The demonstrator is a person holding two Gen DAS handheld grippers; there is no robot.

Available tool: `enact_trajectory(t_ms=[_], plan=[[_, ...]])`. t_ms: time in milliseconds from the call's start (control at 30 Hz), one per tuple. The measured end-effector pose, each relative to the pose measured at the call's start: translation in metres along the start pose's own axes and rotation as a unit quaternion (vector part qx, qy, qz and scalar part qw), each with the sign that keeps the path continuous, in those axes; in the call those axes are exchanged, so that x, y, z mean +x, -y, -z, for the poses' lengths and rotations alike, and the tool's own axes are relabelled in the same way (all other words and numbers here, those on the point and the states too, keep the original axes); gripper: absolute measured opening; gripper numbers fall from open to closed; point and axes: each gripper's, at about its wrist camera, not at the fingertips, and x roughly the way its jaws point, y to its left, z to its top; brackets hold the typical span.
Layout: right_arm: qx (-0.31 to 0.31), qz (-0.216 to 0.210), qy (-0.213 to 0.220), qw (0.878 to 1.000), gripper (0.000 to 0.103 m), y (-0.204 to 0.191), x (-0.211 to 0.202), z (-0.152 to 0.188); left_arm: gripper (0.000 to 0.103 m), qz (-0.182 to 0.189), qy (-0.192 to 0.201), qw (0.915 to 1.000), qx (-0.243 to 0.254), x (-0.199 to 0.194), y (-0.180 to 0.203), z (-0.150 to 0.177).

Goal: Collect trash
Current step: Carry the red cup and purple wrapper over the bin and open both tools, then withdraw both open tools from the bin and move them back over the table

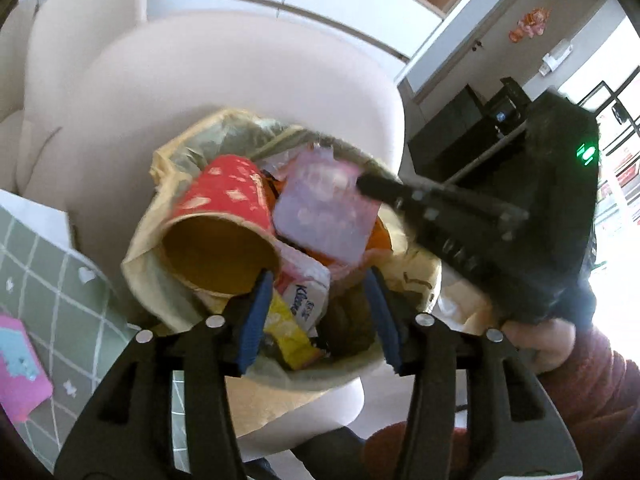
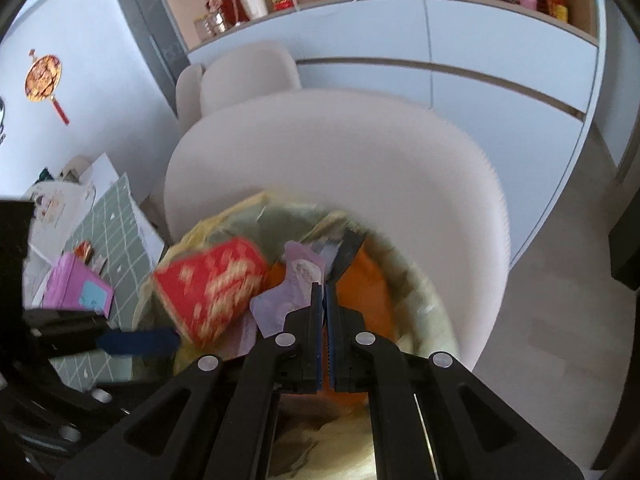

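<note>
Left wrist view shows the left gripper (image 1: 320, 284) with its jaws apart and nothing pinched, hanging over the full bin (image 1: 168, 304), judged right for dropping trash in. A red paper cup (image 1: 224, 208) lies on the heap beside a lilac wrapper (image 1: 324, 212). Right gripper (image 2: 323, 300) has its jaws together over that wrapper, gripping or pressing it, I cannot tell which

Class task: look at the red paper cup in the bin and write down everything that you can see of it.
The red paper cup is red outside with pale blurred markings and plain brown inside. It looks empty and lies on its side on top of the rubbish in the lined bin, mouth towards the left wrist camera. A purple packet lies just beside it. The left gripper stands open by its rim, not gripping it.
</note>
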Motion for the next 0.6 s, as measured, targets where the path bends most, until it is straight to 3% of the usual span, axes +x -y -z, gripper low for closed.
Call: enact_trajectory(t_ms=[167,267,333,467,600], plan=[[-0.001,0.007,-0.014,1.0,0.005,-0.008,-0.002,0.01,0.051,-0.041,0.064,0.9971,0.003,-0.034,-0.004,0.012],[0.007,0.015,-0.003,1.0,0.007,-0.008,-0.011,0.013,0.052,-0.046,0.084,0.9953,-0.012,-0.047,-0.011,0.008],[0.011,0.021,0.01,1.0,0.011,-0.008,-0.021,0.015,0.052,-0.046,0.093,0.9942,-0.028,-0.055,-0.022,0.014],[0.018,0.019,0.031,0.999,0.03,-0.011,-0.043,0.019,0.052,-0.053,0.117,0.9902,-0.055,-0.083,-0.034,0.041],[0.014,0.023,0.049,0.998,0.031,-0.024,-0.057,0.024,0.052,-0.072,0.132,0.9857,-0.075,-0.107,-0.052,0.073]])
